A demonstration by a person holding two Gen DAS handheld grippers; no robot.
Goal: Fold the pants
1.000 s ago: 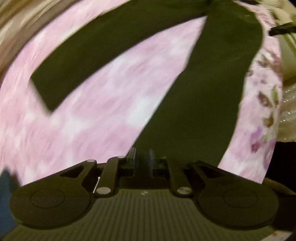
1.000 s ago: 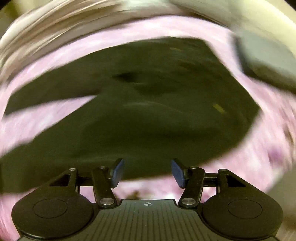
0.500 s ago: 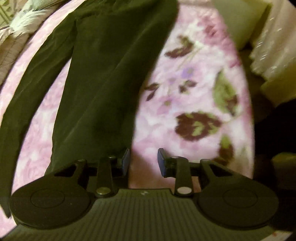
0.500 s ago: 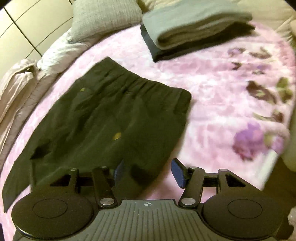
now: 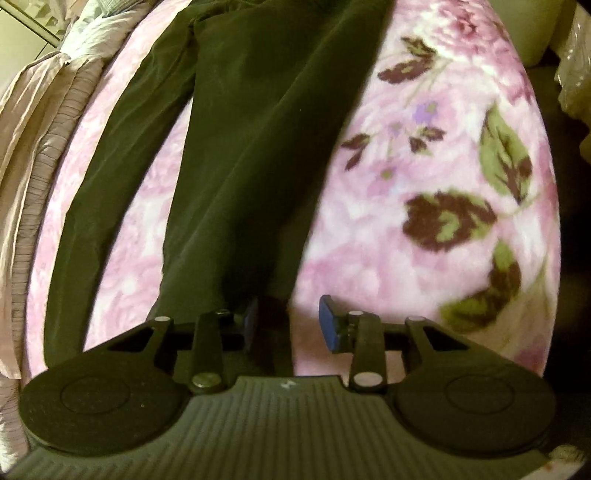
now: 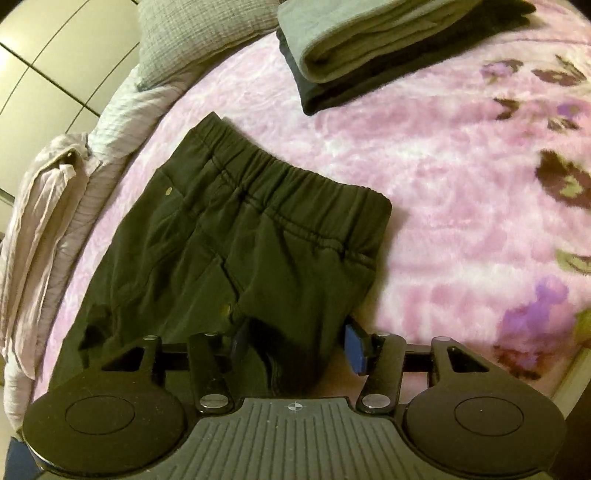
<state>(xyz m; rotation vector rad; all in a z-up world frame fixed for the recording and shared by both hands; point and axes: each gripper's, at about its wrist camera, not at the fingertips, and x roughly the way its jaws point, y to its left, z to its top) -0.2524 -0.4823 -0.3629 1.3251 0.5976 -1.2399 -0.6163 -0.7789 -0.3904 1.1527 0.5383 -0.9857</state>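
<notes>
Dark olive pants (image 5: pixel 236 155) lie flat on a pink floral blanket (image 5: pixel 424 221), their two legs running away from the left wrist camera. My left gripper (image 5: pixel 288 319) is open over the near hem of the right-hand leg, the cloth edge lying between its blue pads (image 5: pixel 328 325). In the right wrist view the pants (image 6: pixel 236 236) show their elastic waistband (image 6: pixel 295 184) at the far end. My right gripper (image 6: pixel 297 345) is open low over the pants' near edge, with dark fabric between its spread fingers.
A stack of folded grey and dark clothes (image 6: pixel 388 48) sits at the blanket's far side. A grey pillow (image 6: pixel 192 33) and a crumpled pale shirt (image 6: pixel 40 221) lie along the left edge. The bed edge (image 5: pixel 554 240) drops off to the right.
Both grippers swung fast over the bed and have settled low at the pants. The left gripper went from shut to open. The views are now steady and closer to the fabric.
</notes>
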